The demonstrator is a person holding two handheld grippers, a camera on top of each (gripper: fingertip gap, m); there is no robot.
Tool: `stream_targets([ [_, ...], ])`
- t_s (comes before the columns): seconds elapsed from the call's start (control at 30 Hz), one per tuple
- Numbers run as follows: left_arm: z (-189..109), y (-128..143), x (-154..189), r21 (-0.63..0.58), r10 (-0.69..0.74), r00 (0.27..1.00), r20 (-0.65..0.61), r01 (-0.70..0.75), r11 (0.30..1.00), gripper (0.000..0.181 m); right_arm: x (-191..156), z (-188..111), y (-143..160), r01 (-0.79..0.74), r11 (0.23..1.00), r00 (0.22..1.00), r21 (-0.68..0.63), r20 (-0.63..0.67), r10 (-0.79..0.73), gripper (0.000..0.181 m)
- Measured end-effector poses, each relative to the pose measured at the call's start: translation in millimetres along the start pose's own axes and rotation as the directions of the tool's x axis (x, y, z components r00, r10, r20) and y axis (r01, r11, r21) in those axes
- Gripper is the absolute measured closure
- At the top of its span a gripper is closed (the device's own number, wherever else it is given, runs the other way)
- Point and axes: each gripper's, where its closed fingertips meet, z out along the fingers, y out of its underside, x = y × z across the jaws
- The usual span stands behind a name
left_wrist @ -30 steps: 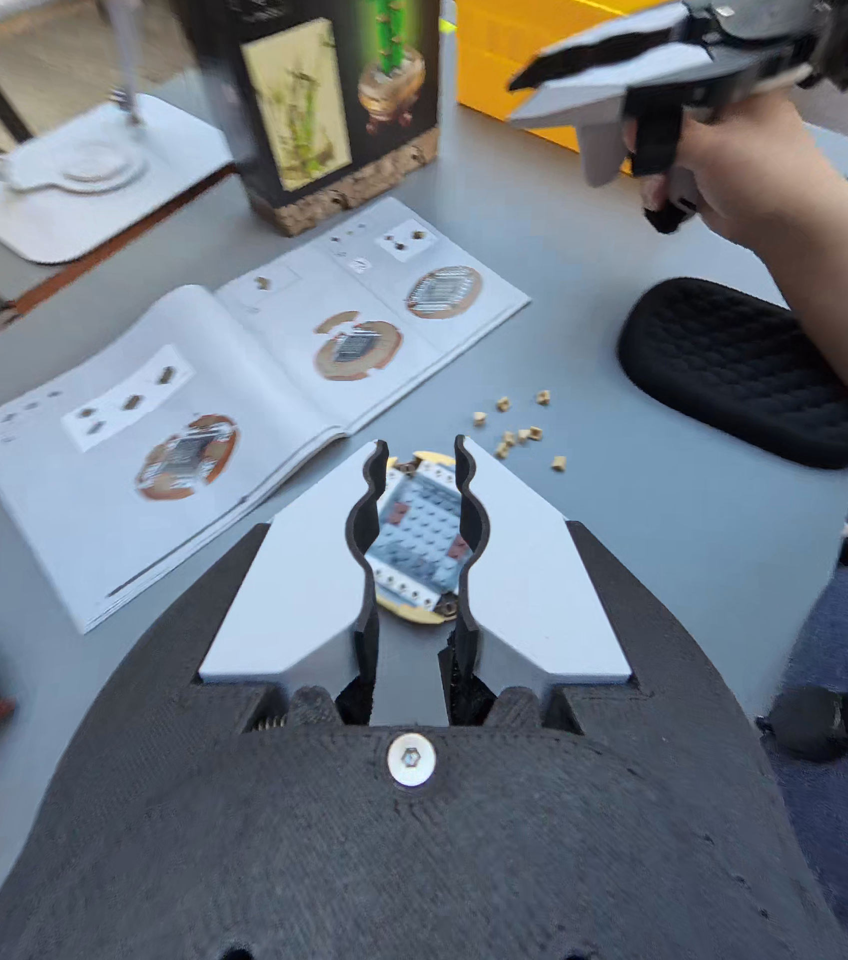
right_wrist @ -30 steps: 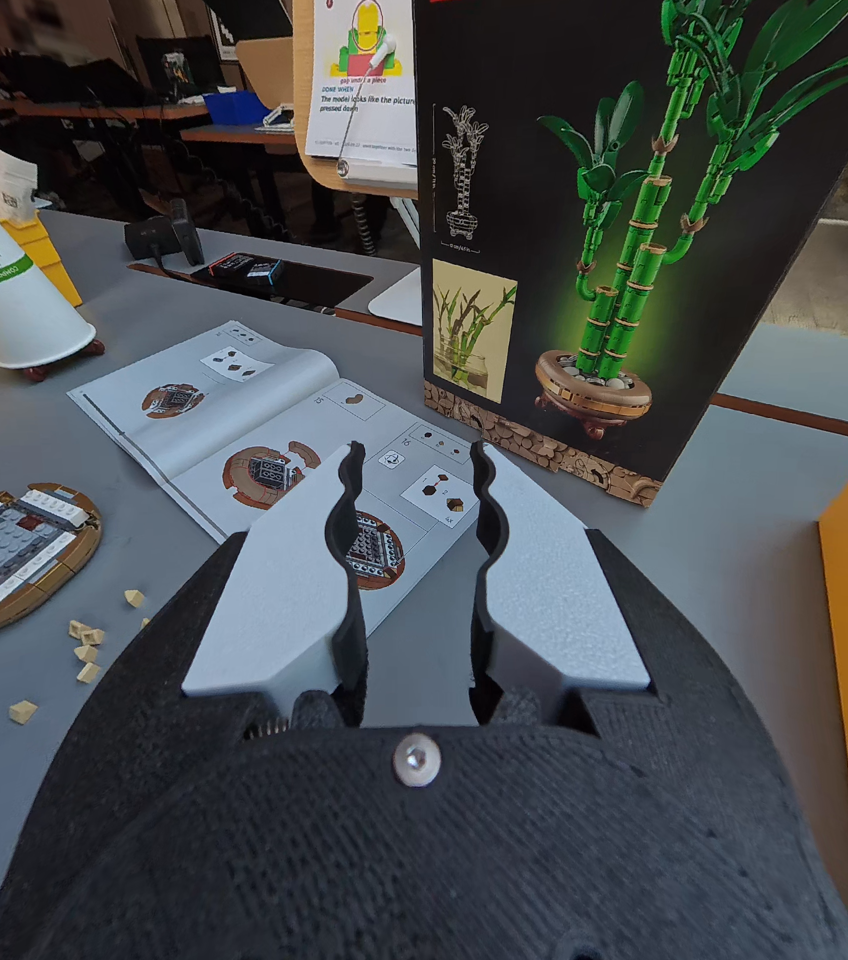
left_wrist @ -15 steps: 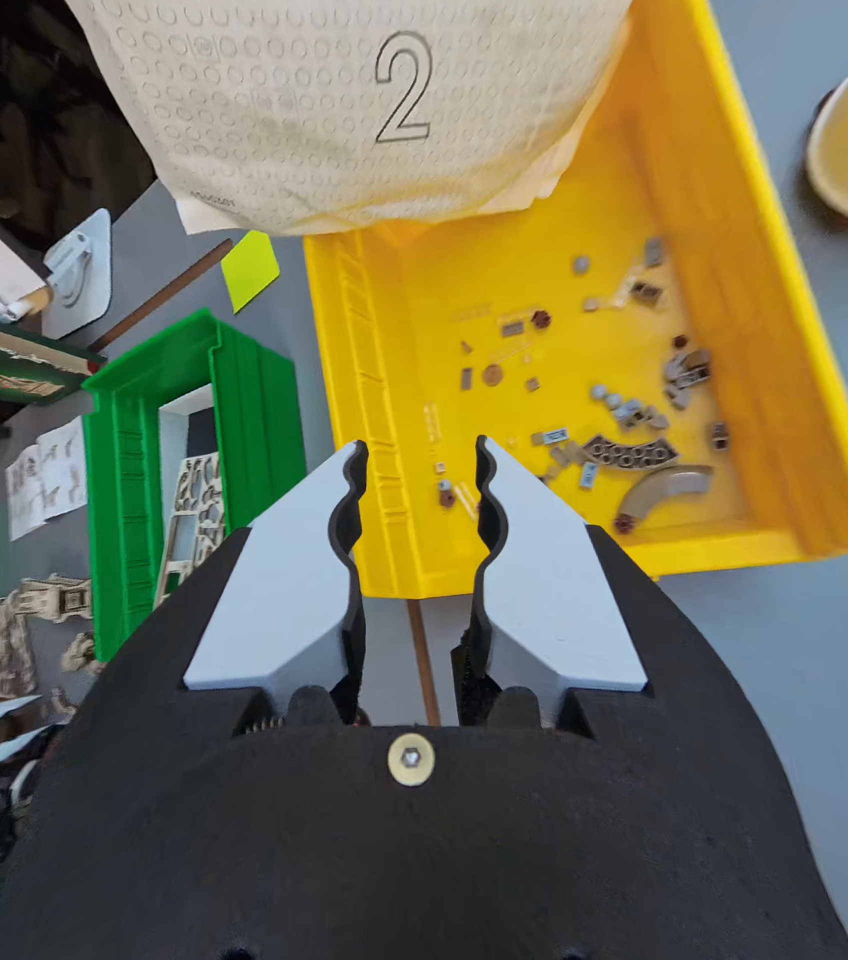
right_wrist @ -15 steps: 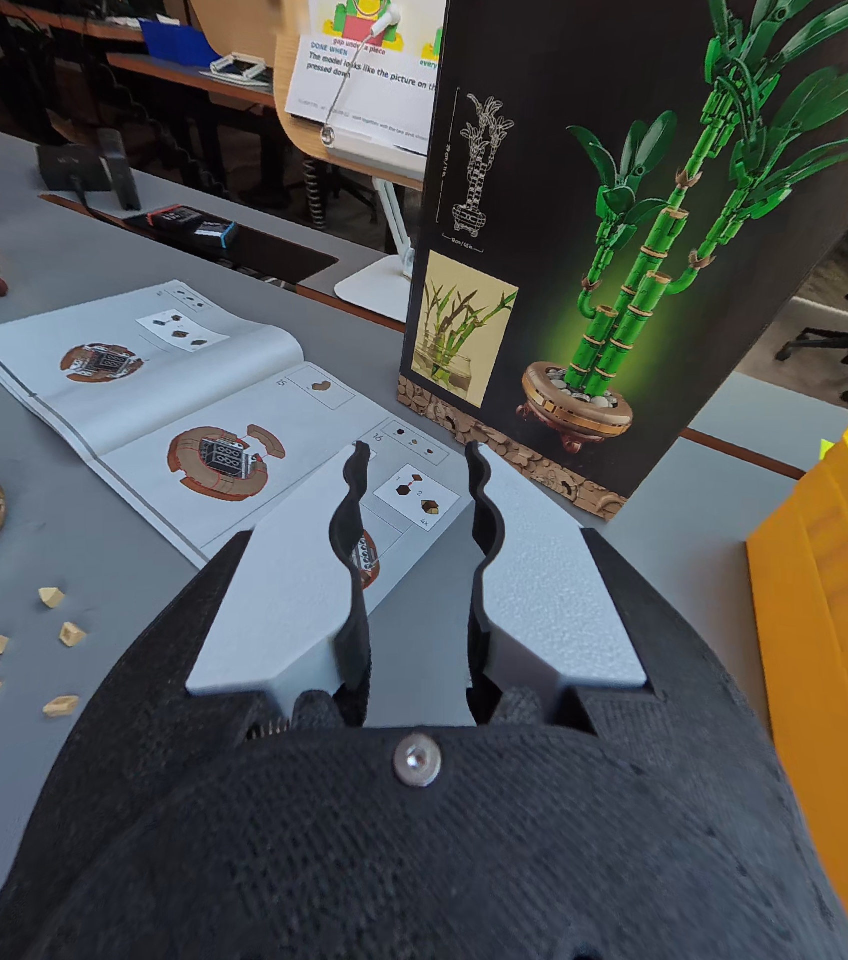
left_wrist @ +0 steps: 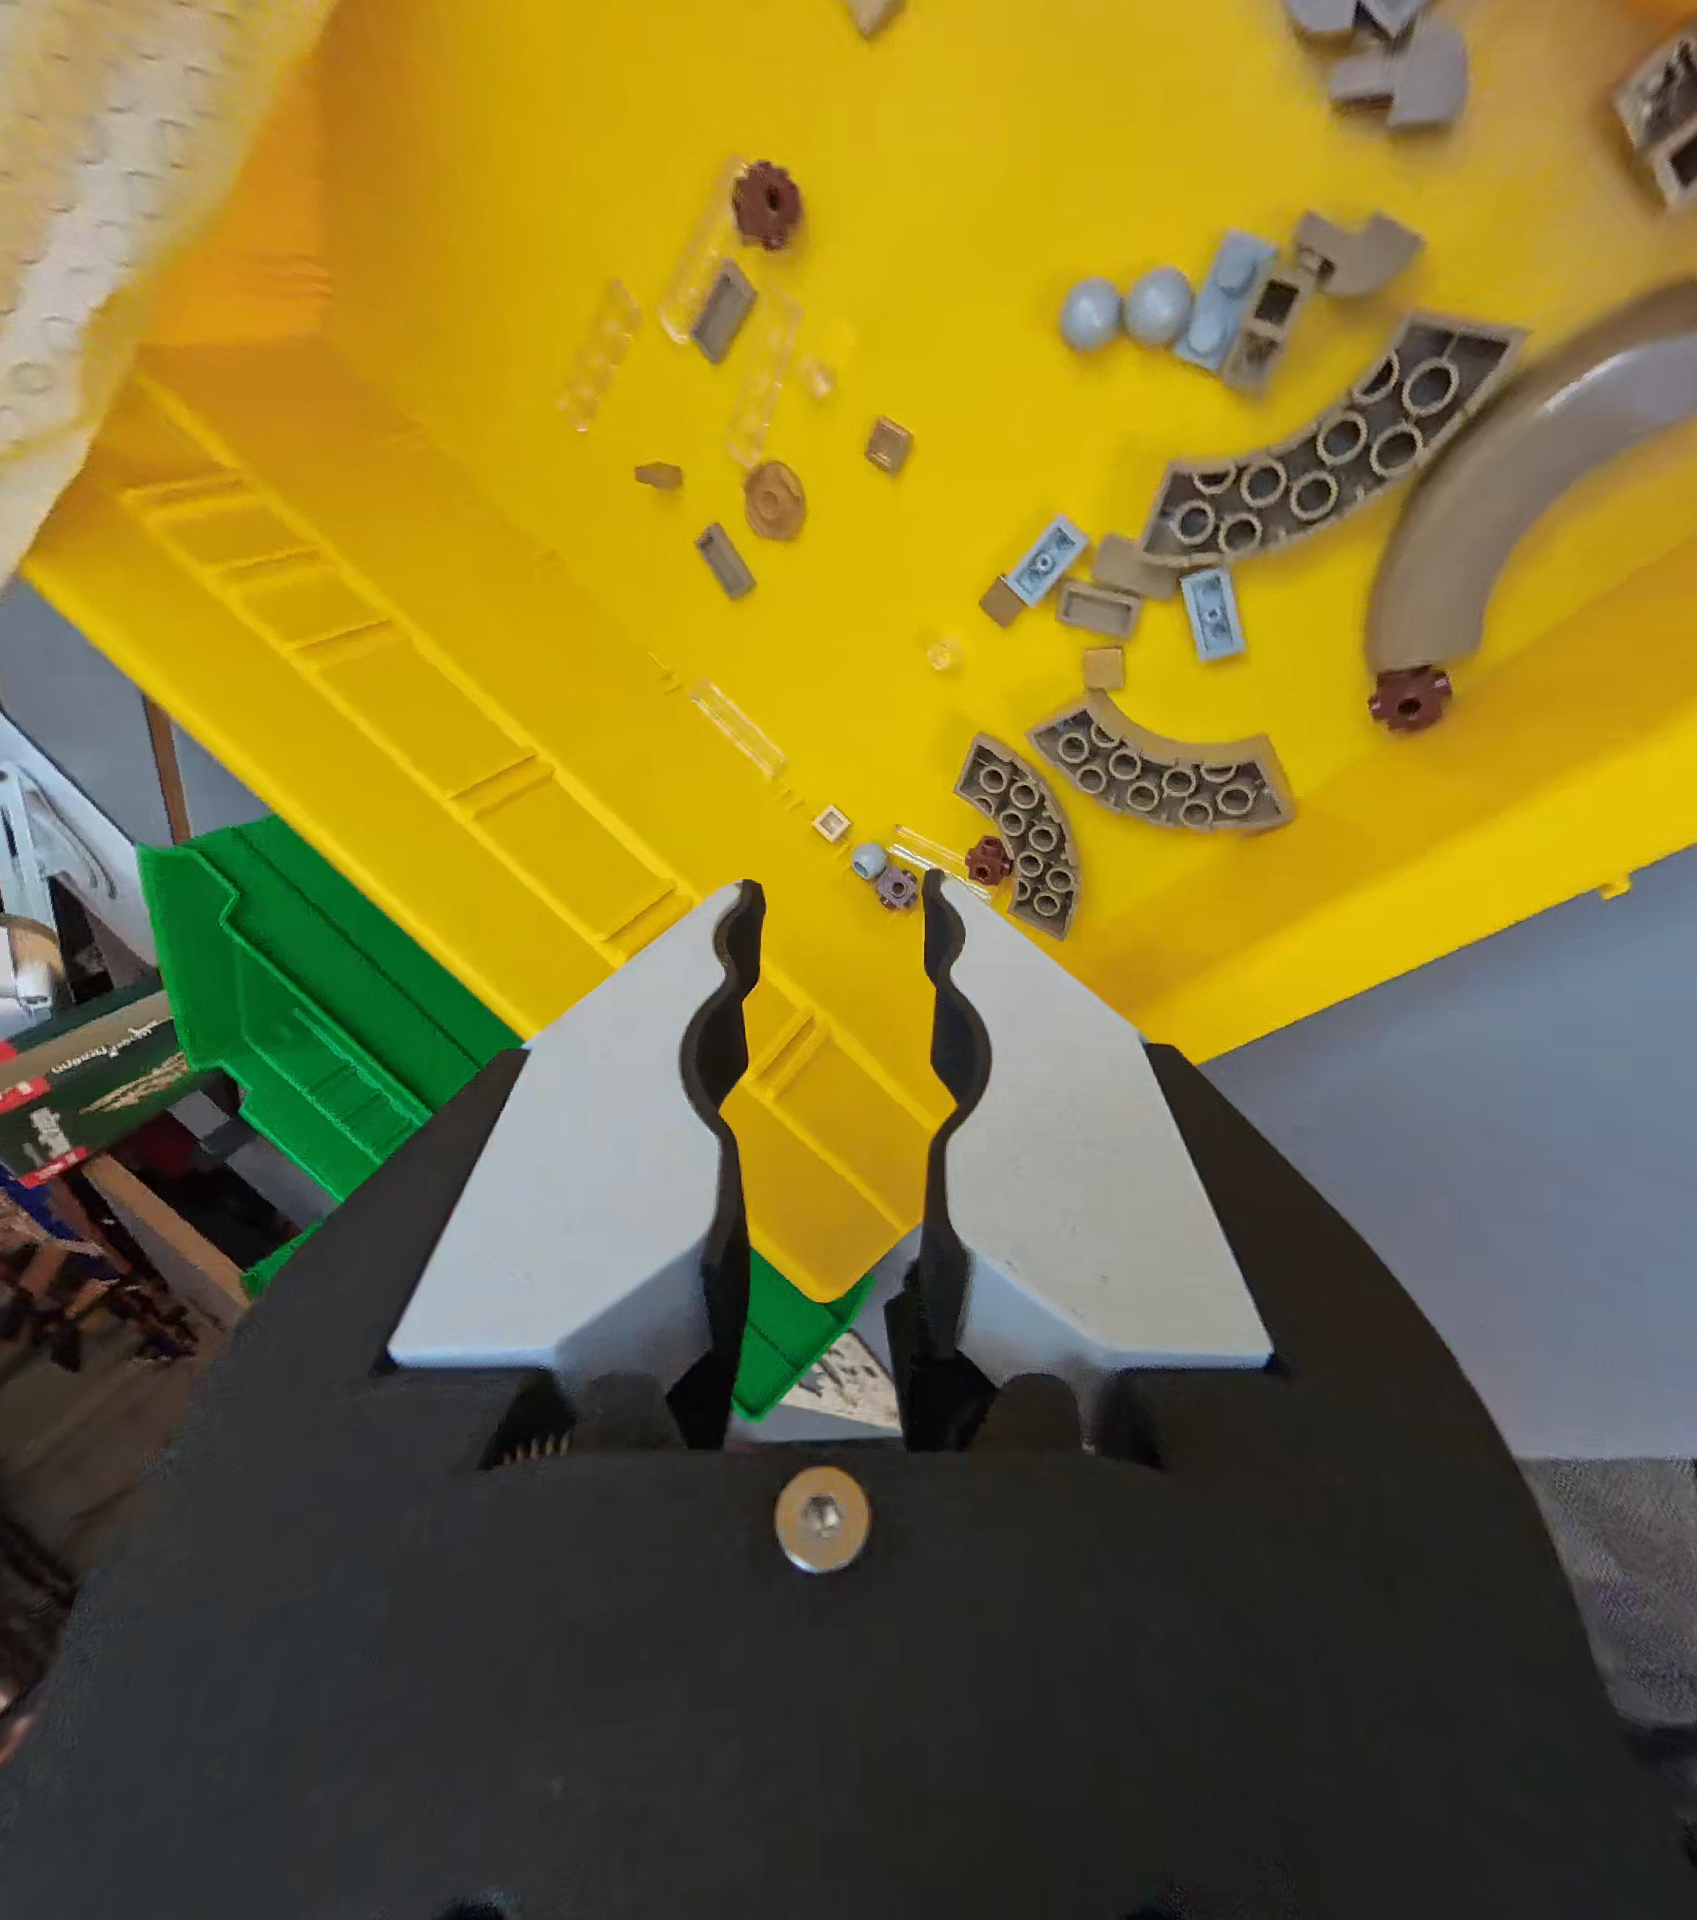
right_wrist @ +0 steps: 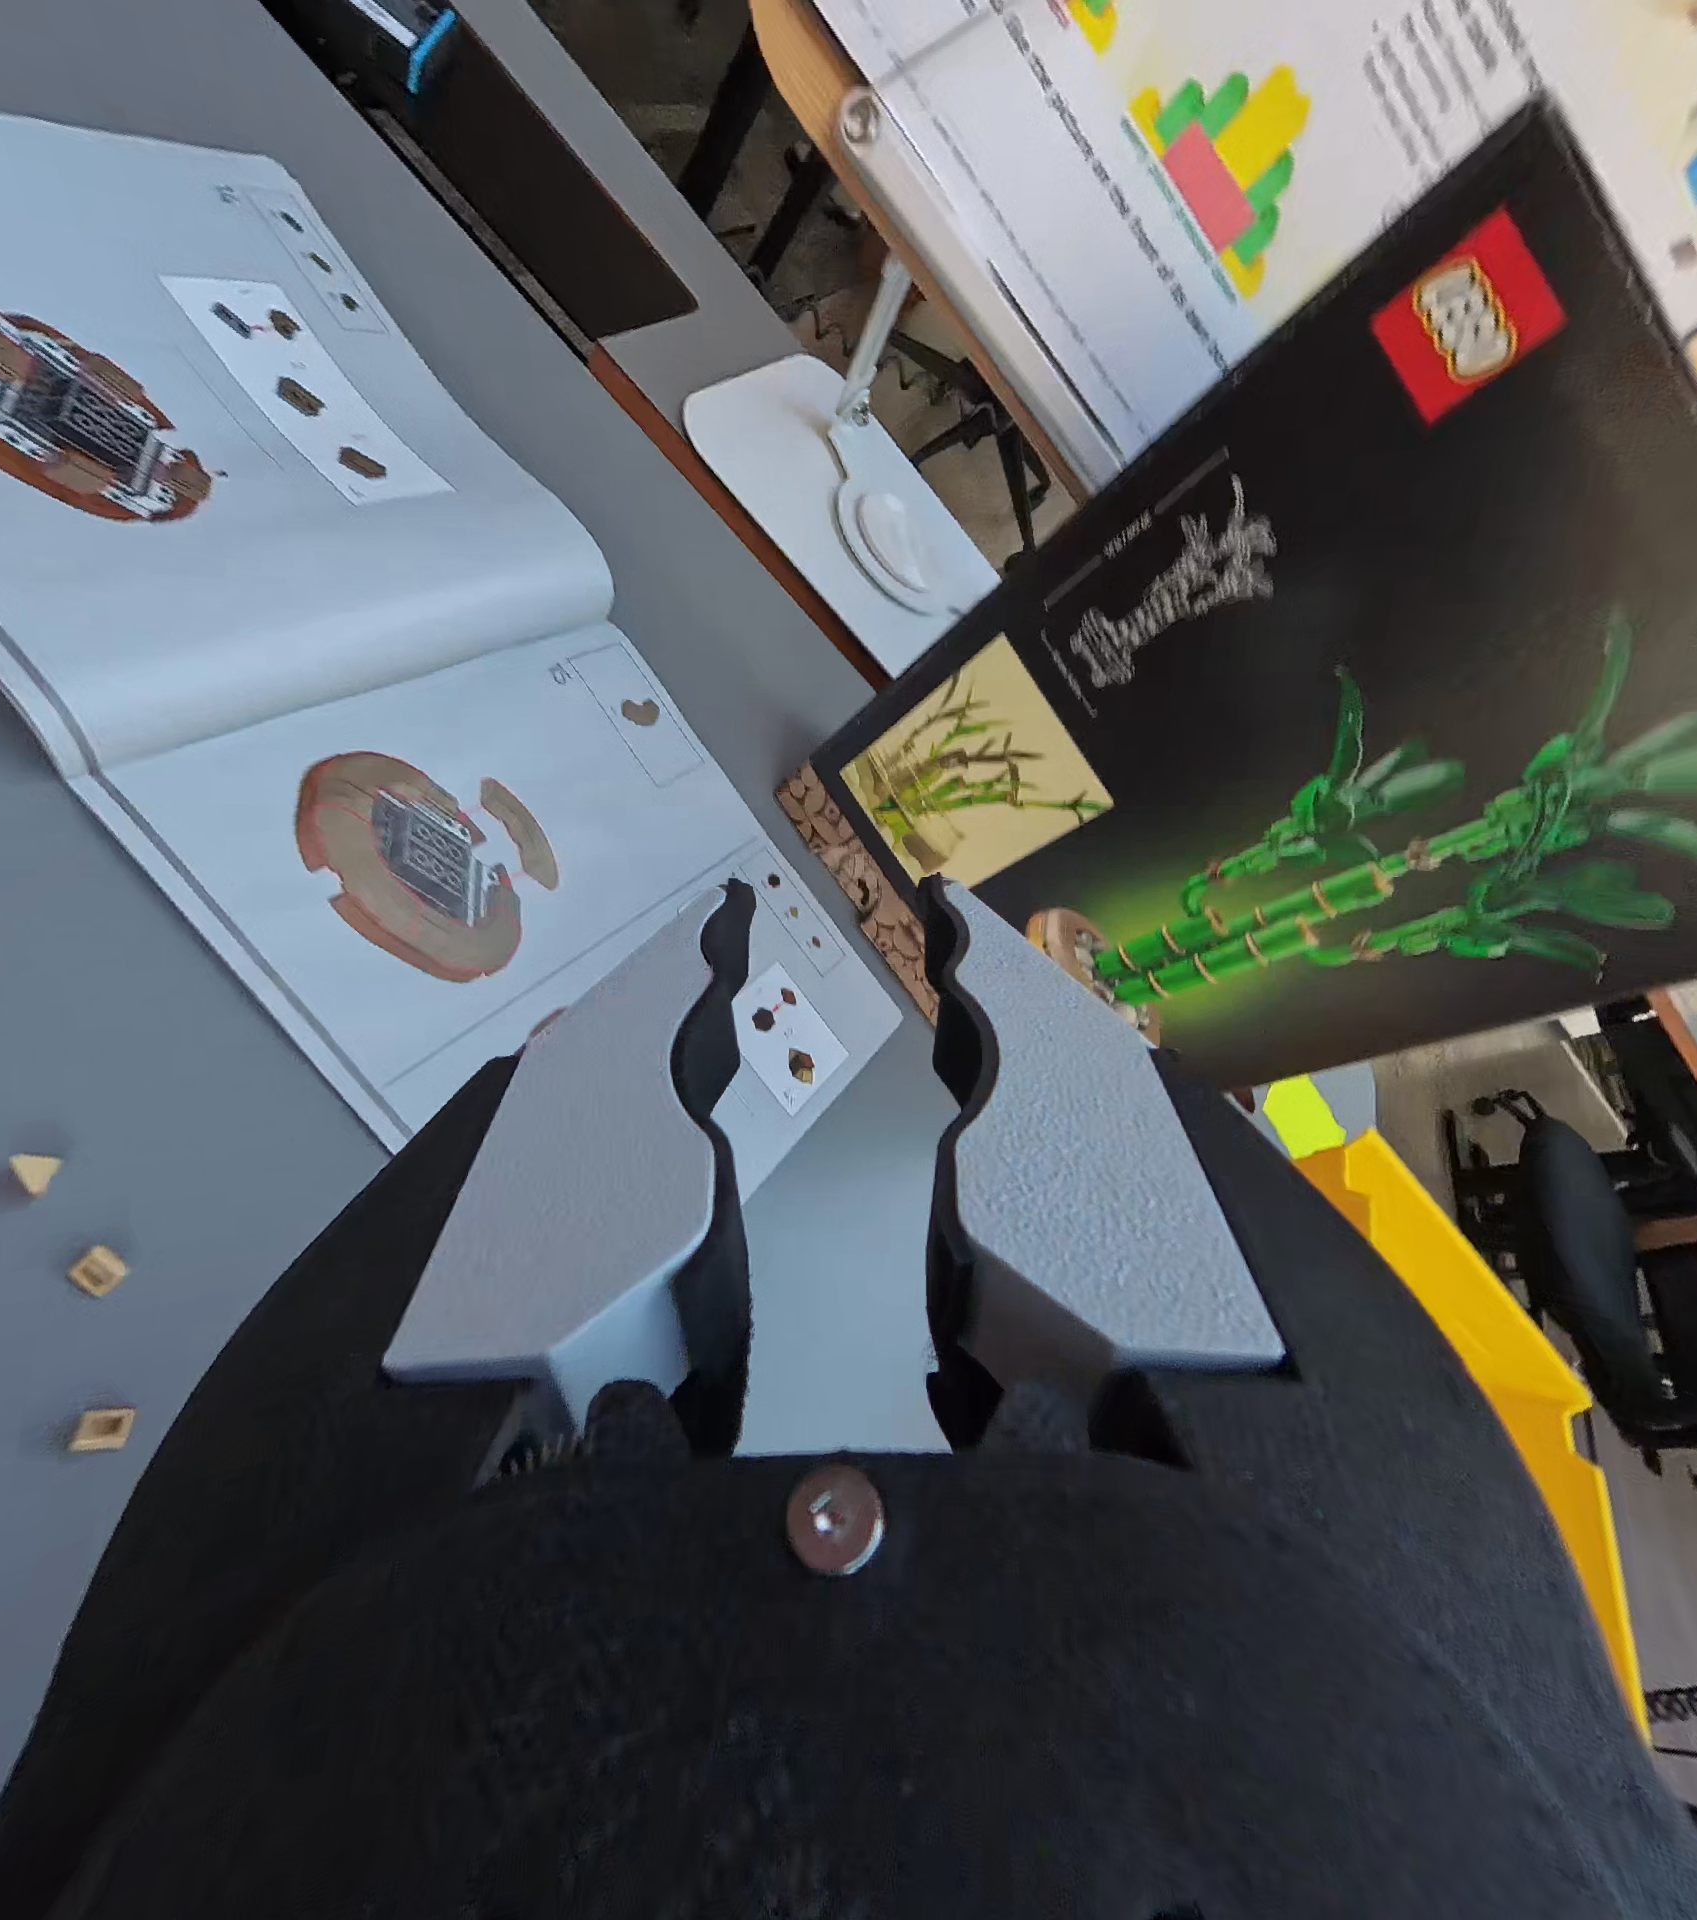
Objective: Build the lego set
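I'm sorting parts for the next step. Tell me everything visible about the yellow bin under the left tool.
The yellow bin is an open tray of glossy moulded plastic with ribbed, sloping walls. It sits on the grey table, beside a green bin. Loose pieces lie scattered on its floor: tan curved plates, a smooth tan arch, small grey and clear parts, dark red round studs. A white paper bag overhangs one corner. The open left tool hovers above it, empty.

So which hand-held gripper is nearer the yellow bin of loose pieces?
Left. The left hand-held gripper hovers open over the yellow bin; the right hand-held gripper points at the instruction booklet, bin off to its side.
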Motion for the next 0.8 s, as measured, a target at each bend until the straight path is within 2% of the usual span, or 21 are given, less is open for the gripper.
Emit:
stream_targets([
  [0.13, 14.9, 18.7, 5.0, -0.169, 0.177, 0.984, -0.007, -0.175, 0.970, 0.151, -7.5, 0.9, -47.2, 0.027, 0.998, 0.999, -0.054, 0.040, -0.025, 0.150],
  [0.23, 22.0, 27.0, 8.4, -0.236, 0.239, 0.971, -0.017, -0.236, 0.943, 0.153, -4.1, 4.9, -66.9, 0.050, 0.997, 0.999, -0.059, -0.006, -0.050, 0.150],
  [0.43, 29.4, 29.2, 20.4, -0.244, 0.248, 0.967, -0.053, -0.253, 0.936, 0.155, -7.1, 12.6, -68.7, 0.022, 0.995, 1.000, -0.095, -0.019, -0.024, 0.146],
  [0.8, 28.9, 29.4, 21.0, -0.265, 0.256, 0.965, -0.049, -0.260, 0.928, 0.155, -10.9, 20.9, -80.5, 0.041, 0.997, 0.999, -0.067, -0.011, -0.042, 0.143],
])
